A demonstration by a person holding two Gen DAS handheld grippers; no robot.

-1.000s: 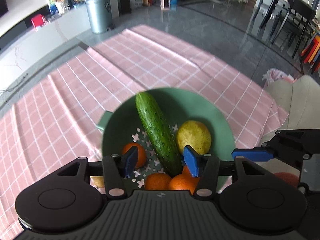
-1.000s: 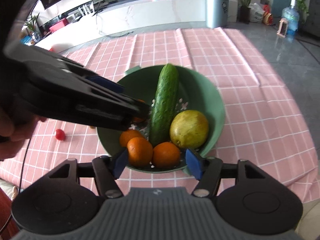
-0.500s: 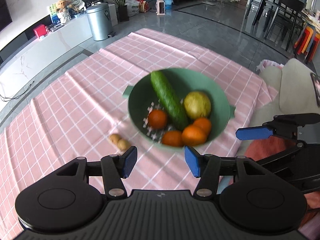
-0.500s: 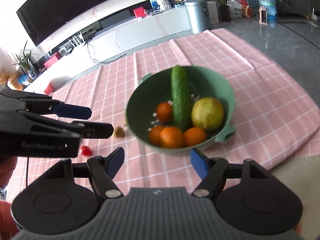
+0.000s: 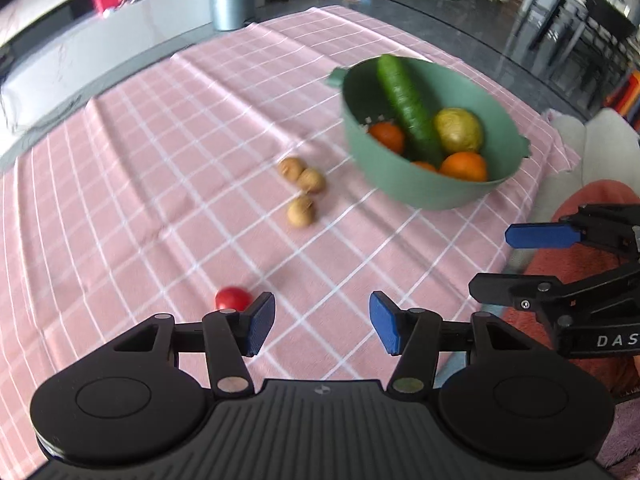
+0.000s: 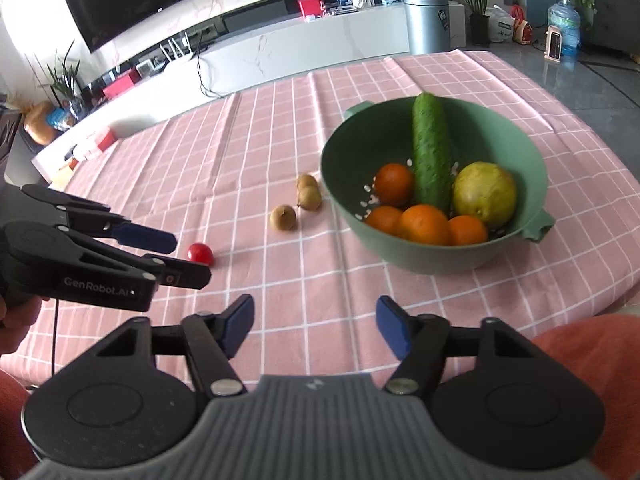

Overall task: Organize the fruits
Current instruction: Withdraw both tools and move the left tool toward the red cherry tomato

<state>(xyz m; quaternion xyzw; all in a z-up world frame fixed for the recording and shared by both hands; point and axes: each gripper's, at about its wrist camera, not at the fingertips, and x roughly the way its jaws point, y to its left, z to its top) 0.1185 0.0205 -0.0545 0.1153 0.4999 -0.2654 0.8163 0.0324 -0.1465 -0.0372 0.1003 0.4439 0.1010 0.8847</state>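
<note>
A green bowl (image 5: 432, 196) (image 6: 424, 256) on the pink checked cloth holds a cucumber (image 6: 430, 152), a yellow-green fruit (image 6: 484, 194) and several oranges (image 6: 424, 218). Left of the bowl, three small brown fruits (image 5: 300, 211) (image 6: 284, 217) lie on the cloth. A red cherry tomato (image 5: 231, 298) (image 6: 200, 254) lies just beyond the left finger of my left gripper (image 5: 322, 328) (image 6: 191, 258), which is open and empty above the cloth. My right gripper (image 6: 316, 328) (image 5: 490, 262) hovers near the table's front edge. Its jaws are closing with nothing between them.
The cloth has folds and covers the whole table (image 6: 240, 152). Behind the table are a grey bin (image 6: 426, 24), a white low cabinet (image 6: 280, 52) and a dark television. A person's red sleeve (image 5: 568, 264) shows at the near right.
Both grippers have drawn back from above the bowl toward the table's near edge. The left one swung left, so the brown fruits and the tomato have come into its view.
</note>
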